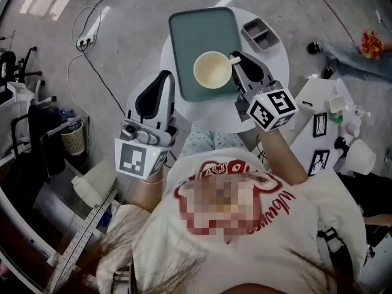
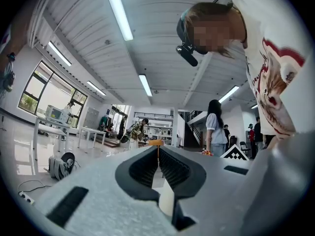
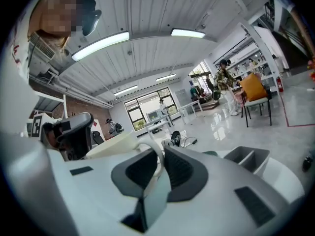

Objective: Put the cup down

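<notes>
A cream cup (image 1: pixel 212 70) sits over the near right part of a teal tray (image 1: pixel 190 35) on a round white table (image 1: pixel 278 60). Whether it rests on the tray or hangs just above it, I cannot tell. My right gripper (image 1: pixel 236 60) is shut on the cup's handle from the right. In the right gripper view the looped handle (image 3: pixel 155 151) is pinched between the dark pads, and the cup (image 3: pixel 113 145) lies to the left. My left gripper (image 1: pixel 164 78) is at the table's near left edge, shut and holding nothing; in the left gripper view its pads (image 2: pixel 172 168) meet.
A grey two-compartment box (image 1: pixel 261 34) stands on the table right of the tray, also in the right gripper view (image 3: pixel 246 156). A white side table (image 1: pixel 318 97) with small items is at the right. Cables and a power strip (image 1: pixel 86 40) lie on the floor at the left.
</notes>
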`<move>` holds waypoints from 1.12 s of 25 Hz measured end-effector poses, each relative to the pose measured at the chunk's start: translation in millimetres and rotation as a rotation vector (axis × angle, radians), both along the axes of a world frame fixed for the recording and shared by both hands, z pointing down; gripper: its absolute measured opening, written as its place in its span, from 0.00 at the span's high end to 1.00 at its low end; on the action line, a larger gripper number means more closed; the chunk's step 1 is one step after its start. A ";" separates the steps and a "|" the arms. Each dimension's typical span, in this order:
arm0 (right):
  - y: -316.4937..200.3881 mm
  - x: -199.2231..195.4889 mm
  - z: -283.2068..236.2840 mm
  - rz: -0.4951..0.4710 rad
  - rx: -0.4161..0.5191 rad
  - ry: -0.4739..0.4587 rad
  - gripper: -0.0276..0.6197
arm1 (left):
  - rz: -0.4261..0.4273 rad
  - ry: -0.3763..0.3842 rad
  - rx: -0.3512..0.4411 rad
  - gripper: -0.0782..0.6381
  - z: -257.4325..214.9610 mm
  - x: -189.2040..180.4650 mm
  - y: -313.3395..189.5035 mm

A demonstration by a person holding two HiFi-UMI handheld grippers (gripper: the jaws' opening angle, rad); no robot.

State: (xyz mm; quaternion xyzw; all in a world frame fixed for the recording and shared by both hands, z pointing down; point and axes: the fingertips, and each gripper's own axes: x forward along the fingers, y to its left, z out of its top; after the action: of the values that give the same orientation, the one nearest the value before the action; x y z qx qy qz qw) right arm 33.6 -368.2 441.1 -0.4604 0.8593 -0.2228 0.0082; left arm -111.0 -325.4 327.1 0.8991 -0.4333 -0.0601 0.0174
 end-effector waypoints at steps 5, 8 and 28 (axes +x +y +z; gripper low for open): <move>-3.9 -2.1 20.6 0.018 -0.028 -0.007 0.88 | -0.009 0.002 -0.021 0.87 6.3 -7.7 0.6; -3.2 -1.9 38.1 0.026 -0.054 0.007 0.88 | -0.012 0.002 -0.029 0.87 10.0 -9.8 3.2; -8.9 3.9 110.8 0.092 -0.162 0.038 0.88 | -0.033 0.018 -0.041 0.87 3.3 -19.2 14.0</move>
State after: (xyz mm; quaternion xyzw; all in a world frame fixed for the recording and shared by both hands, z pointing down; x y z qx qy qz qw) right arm 37.5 -377.1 551.9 -0.5027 0.8164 -0.2821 -0.0349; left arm -130.2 -311.5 330.4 0.8906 -0.4492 -0.0596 0.0387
